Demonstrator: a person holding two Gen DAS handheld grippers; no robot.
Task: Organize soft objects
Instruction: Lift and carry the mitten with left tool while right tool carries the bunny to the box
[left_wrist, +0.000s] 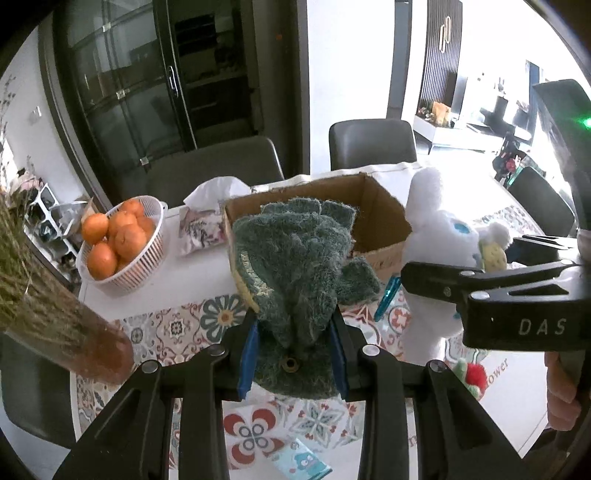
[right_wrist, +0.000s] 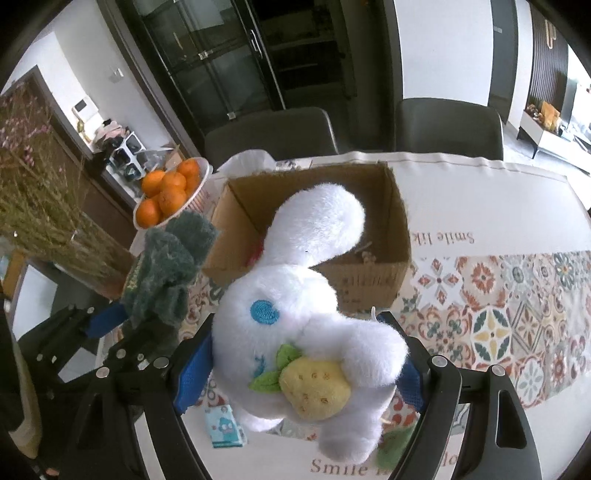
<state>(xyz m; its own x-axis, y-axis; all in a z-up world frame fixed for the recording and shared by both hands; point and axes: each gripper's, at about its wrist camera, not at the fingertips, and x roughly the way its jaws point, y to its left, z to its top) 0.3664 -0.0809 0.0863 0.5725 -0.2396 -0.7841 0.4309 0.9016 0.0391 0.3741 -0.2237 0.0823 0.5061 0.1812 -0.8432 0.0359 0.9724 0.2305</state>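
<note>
The left gripper has its fingers clenched on a dark green knitted bundle, which stands up out of the blue pads and rises toward 12 o'clock in the left wrist view, covering the near left corner of the cardboard box. In the right wrist view the same green bundle shows at 9 o'clock, held above the surface just beside the box's left wall.

The right gripper is grasping a white plush toy, its blue-padded fingers pressed against the toy's lower body on both sides. The toy carries a yellow plush strawberry with green leaves at its front and one blue embroidered eye faces up. Its long ear reaches toward 12 o'clock over the open cardboard box. From the left wrist camera the white plush toy is at 3 o'clock, right of the box, with the right gripper's black frame in front of it.

On the patterned surface, a white basket of oranges sits at 9 o'clock from the box, a tissue pack between them. A small blue packet lies on the cloth below the toy.
</note>
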